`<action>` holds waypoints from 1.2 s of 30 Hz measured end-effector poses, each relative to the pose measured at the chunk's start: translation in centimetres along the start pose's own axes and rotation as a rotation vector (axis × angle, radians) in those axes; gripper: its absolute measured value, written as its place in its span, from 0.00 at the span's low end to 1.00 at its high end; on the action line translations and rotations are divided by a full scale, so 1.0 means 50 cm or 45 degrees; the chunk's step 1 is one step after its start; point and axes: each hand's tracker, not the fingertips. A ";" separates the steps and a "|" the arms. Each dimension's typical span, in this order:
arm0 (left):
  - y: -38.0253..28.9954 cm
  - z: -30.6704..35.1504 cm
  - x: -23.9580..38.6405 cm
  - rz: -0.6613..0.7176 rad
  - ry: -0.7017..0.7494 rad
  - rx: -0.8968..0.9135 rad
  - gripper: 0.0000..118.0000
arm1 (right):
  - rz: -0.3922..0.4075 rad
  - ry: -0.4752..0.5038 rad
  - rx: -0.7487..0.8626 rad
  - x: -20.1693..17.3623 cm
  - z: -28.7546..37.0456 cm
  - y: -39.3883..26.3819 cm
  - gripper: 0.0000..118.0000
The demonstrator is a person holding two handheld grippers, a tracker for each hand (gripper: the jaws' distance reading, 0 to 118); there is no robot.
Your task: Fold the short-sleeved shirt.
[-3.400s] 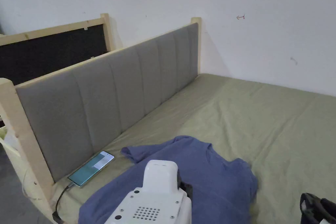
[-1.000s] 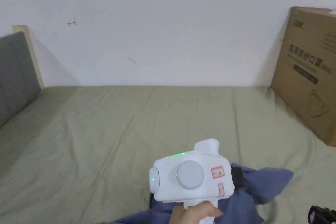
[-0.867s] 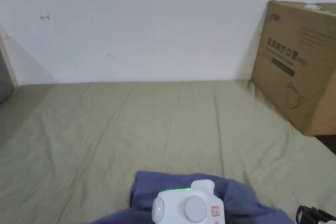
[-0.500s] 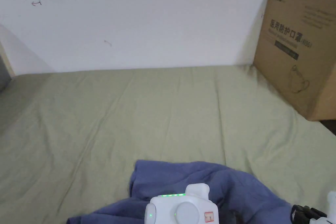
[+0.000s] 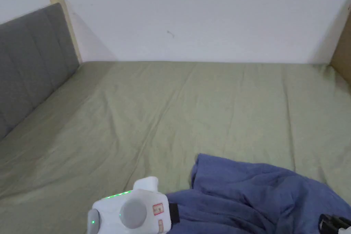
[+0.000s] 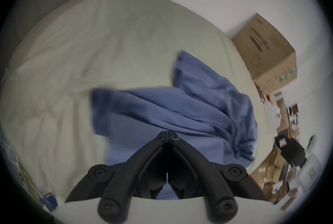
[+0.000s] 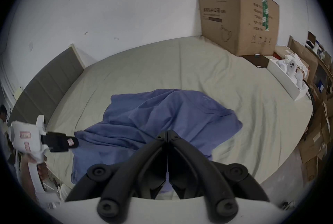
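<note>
Both jaw pairs closed on shirt [image 7: 162, 120] fabric: left gripper [image 6: 167, 135] and right gripper [image 7: 167, 135] each pinch the near edge, probably to drag it flat. Shirt lies rumpled on bed [image 5: 171, 108], unfolded.

Soft, even indoor light with faint shadows beside the headboard [image 5: 37, 56]; the gripper views are fisheye, bowed and dark-cornered, the left one motion-blurred across the shirt [image 6: 180, 111], the right sharper
</note>
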 end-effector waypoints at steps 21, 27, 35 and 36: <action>0.114 -0.125 -0.116 0.001 0.358 -0.099 0.63 | 0.087 0.001 -0.165 -0.029 -0.096 -0.025 0.00; 0.105 -0.147 -0.044 -0.190 0.473 -0.121 0.16 | 0.077 -0.021 -0.199 -0.022 -0.098 -0.035 0.00; 0.133 -0.093 -0.087 -0.003 0.263 -0.115 0.01 | 0.048 -0.032 -0.209 0.004 -0.091 -0.017 0.00; 0.142 -0.077 -0.098 0.033 0.228 -0.103 0.01 | 0.026 -0.011 -0.203 0.008 -0.091 -0.006 0.00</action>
